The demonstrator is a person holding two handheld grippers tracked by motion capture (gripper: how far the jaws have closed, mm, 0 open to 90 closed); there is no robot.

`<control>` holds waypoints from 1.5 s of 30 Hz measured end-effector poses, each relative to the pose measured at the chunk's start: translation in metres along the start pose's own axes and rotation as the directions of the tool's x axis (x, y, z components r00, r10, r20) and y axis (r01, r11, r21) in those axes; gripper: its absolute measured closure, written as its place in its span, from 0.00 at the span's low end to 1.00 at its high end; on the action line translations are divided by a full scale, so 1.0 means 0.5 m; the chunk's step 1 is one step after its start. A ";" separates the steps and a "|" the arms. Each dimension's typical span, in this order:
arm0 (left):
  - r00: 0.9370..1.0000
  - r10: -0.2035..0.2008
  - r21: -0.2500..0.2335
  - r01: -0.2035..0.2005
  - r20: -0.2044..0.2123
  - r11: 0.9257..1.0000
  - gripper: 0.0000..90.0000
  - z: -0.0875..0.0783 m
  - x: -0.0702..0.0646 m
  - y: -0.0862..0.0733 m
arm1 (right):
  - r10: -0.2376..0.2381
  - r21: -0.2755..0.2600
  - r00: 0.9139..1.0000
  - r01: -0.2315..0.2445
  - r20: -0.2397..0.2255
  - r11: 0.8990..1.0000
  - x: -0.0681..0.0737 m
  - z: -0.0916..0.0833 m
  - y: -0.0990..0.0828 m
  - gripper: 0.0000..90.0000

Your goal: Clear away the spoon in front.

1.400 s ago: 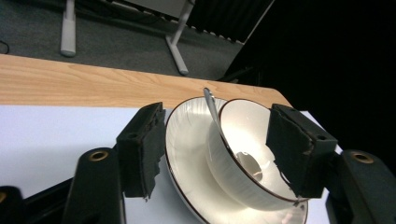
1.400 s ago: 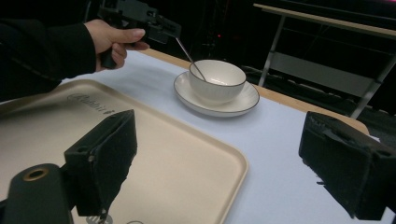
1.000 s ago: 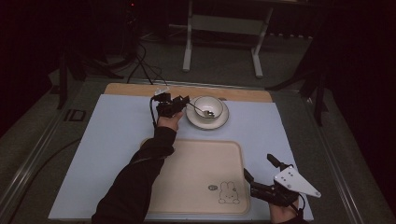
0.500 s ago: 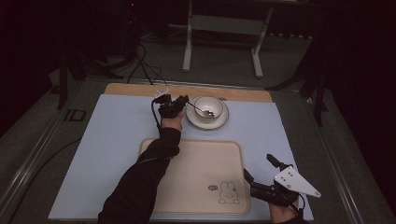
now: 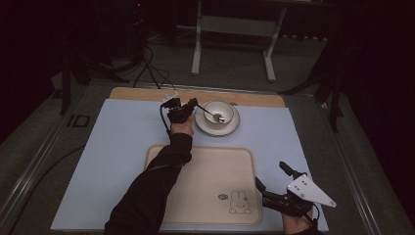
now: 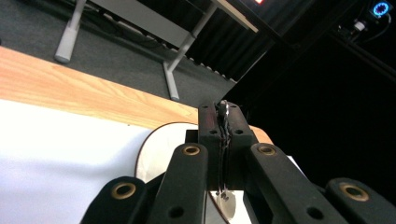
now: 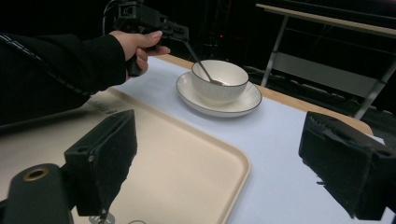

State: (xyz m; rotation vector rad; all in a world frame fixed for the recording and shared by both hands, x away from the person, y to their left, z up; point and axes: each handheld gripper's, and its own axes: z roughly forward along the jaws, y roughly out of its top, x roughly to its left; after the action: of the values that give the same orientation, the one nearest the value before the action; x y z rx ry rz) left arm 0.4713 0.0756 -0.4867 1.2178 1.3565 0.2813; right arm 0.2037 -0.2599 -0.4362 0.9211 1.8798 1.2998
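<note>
From above, at the far edge of the pale mat [image 5: 117,161], my left gripper [image 5: 192,104] reaches toward a white bowl [image 5: 219,112] that sits on a saucer [image 5: 230,128]. A spoon [image 5: 213,115] slants from its tips into the bowl. My right gripper [image 5: 274,182] waits near the corner of an empty beige tray [image 5: 205,196], jaws spread wide, nothing between them.

Along my left gripper's own jaws, they have just been closing and now pinch the thin spoon handle [image 6: 223,122]; the spoon's end below looks blurred, probably its bowl.

Across from my right gripper, my left hand [image 7: 135,46] holds the spoon [image 7: 201,65] with its tip inside the bowl [image 7: 219,79].

Judging by this, the spoon is grasped. Lifting it out and setting things on the tray is left.
</note>
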 end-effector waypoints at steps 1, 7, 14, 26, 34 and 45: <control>1.000 0.006 -0.001 -0.006 0.000 1.000 0.99 0.000 -0.002 0.000 | 0.001 0.000 1.000 -0.001 0.001 1.000 0.000 0.000 0.000 0.13; 1.000 0.016 0.005 -0.016 0.026 1.000 0.99 -0.001 -0.014 0.004 | 0.002 -0.004 1.000 -0.002 0.003 1.000 -0.002 -0.001 0.000 0.13; 0.997 0.057 -0.002 -0.057 0.054 0.998 0.99 -0.017 -0.032 0.027 | 0.002 -0.008 1.000 -0.002 0.006 1.000 -0.002 -0.001 0.000 0.13; 0.994 0.090 -0.008 -0.089 0.065 0.996 0.99 -0.050 -0.044 0.066 | 0.003 -0.007 1.000 -0.003 0.011 1.000 -0.002 -0.001 0.000 0.13; 0.988 0.126 -0.009 -0.126 0.091 0.992 0.99 -0.081 -0.060 0.096 | 0.003 -0.007 1.000 -0.003 0.016 1.000 -0.001 0.000 0.000 0.13; 0.978 0.162 -0.008 -0.162 0.129 0.987 1.00 -0.131 -0.078 0.135 | 0.000 -0.007 1.000 0.000 0.021 1.000 0.000 0.000 0.000 0.13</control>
State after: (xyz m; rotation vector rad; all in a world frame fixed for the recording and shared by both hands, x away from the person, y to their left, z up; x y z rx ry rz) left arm 0.4370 0.1063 -0.3958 1.3284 1.1488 0.3099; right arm 0.2038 -0.2599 -0.4360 0.9271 1.8577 1.2912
